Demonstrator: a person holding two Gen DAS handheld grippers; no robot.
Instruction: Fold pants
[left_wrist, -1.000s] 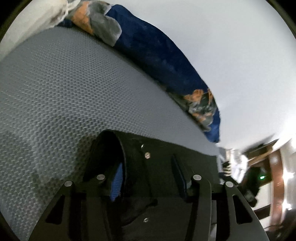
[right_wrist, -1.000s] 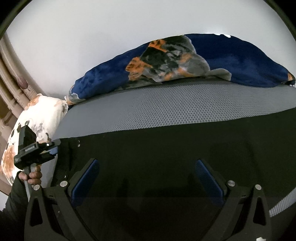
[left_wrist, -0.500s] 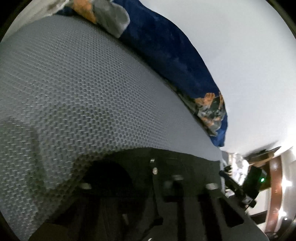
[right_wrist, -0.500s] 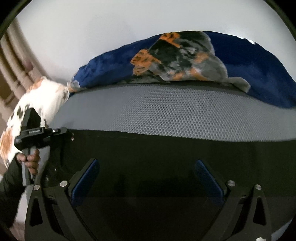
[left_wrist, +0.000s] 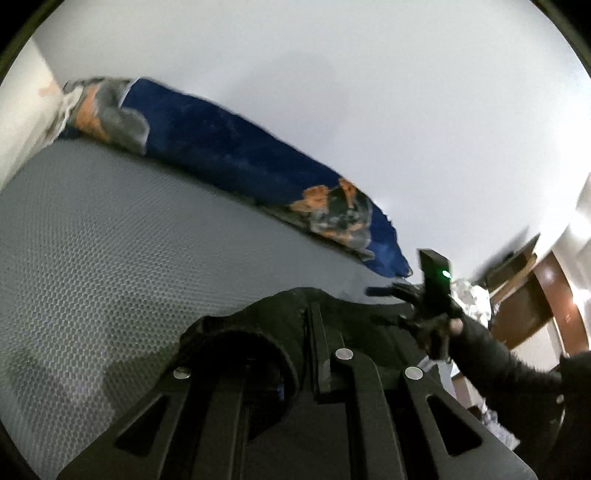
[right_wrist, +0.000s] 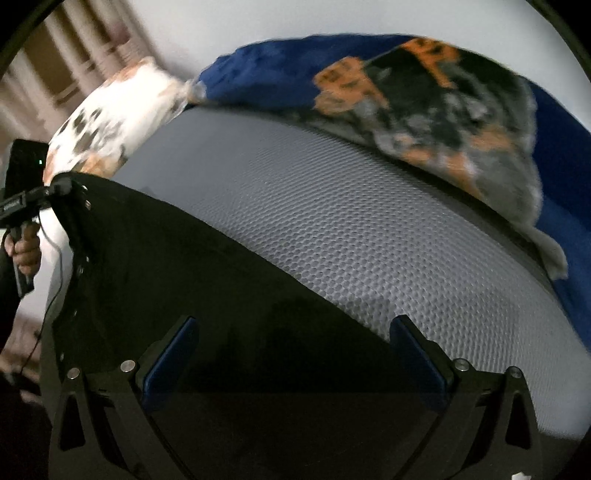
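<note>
**Left gripper pinching the pants, right gripper spread above them**

The black pants (right_wrist: 207, 302) are lying across the lower left of the right wrist view, on the grey mesh mattress (right_wrist: 351, 229). In the left wrist view one bunched edge of them (left_wrist: 266, 332) is sitting clamped at bottom centre in the left gripper (left_wrist: 314, 354), its jaws closed on the cloth. The right gripper (right_wrist: 295, 354) is hovering over the pants with its blue pads (right_wrist: 173, 354) wide apart and nothing pinched; its jaws have just been closing slightly. A blue blanket (left_wrist: 229, 155) is lying along the mattress's far edge, with a spotted pillow (right_wrist: 118, 114) at upper left.
</note>
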